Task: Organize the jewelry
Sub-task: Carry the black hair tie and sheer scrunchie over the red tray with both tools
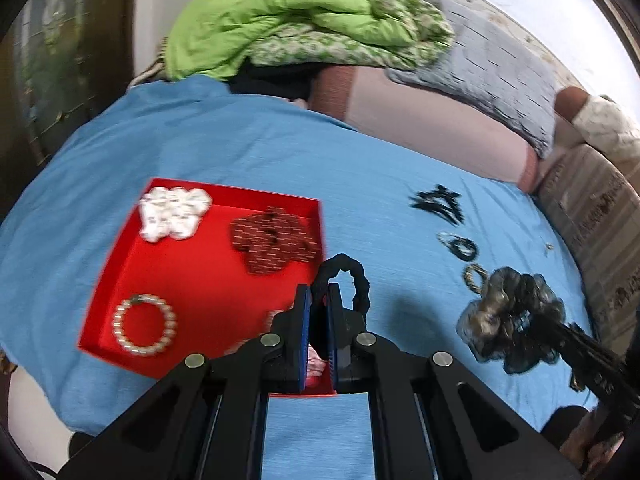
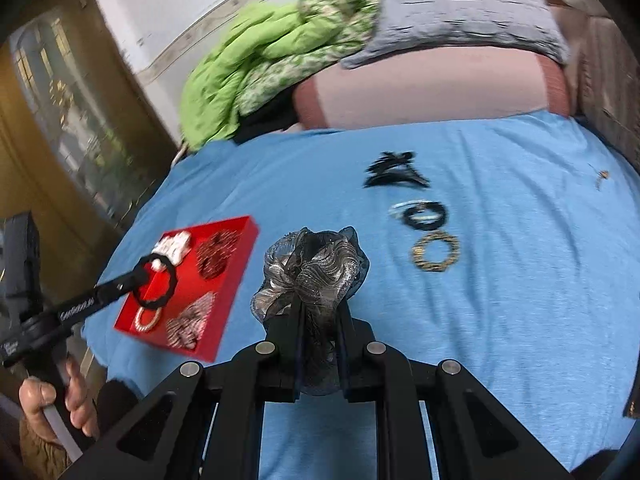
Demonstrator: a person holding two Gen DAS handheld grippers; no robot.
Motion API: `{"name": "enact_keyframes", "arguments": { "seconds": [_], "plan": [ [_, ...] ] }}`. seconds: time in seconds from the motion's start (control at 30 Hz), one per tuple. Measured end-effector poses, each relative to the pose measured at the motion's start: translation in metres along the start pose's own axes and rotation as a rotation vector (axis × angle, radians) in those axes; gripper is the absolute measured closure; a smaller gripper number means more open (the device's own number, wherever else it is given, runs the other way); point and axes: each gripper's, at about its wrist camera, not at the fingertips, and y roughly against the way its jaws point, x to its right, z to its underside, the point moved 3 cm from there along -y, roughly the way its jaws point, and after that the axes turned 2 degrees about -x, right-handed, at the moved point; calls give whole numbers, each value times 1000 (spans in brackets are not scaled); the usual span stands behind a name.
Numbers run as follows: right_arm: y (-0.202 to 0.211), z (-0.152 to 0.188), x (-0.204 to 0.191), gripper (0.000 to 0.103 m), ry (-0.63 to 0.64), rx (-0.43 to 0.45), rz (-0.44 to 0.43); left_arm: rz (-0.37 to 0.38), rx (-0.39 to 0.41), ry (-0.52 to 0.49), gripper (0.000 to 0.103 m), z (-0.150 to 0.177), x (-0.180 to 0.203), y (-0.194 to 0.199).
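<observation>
I have both grippers closed on hair ties over the bed. Left gripper (image 1: 319, 300) pinches a black twisted hair tie (image 1: 347, 276), its loop standing up above the red tray's (image 1: 200, 280) right edge. Right gripper (image 2: 319, 312) clamps a grey-silver sheer scrunchie (image 2: 310, 268), bunched between the fingers, held just right of the red tray, above the blue bedsheet (image 1: 240, 152).

Inside the red tray: a white scrunchie (image 1: 174, 212) at the far left corner, a dark red patterned scrunchie (image 1: 272, 242) at the far right, a pearl bead bracelet (image 1: 144, 326) at the near left, and a striped pink-white scrunchie (image 2: 190, 322) at the near right, mostly hidden behind my left gripper in the left wrist view.

Well right of the red tray on the sheet: a black claw clip (image 2: 394, 172) farthest back, then 2 or more overlapping thin bands (image 2: 422, 212), black and pale, then a gold-brown ring band (image 2: 436, 254) nearest. Count of the thin bands I cannot tell; blur.

Beyond the red tray, a green quilt (image 1: 288, 20) is piled on a pink pillow (image 1: 420, 116).
</observation>
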Motion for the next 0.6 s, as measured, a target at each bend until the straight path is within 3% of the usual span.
{"name": "enact_keyframes", "arguments": {
  "seconds": [0.6],
  "plan": [
    [-65,-14,-109,88,192,-105,-84,-64,14,153,96,-5,-99,-2]
  ]
}}
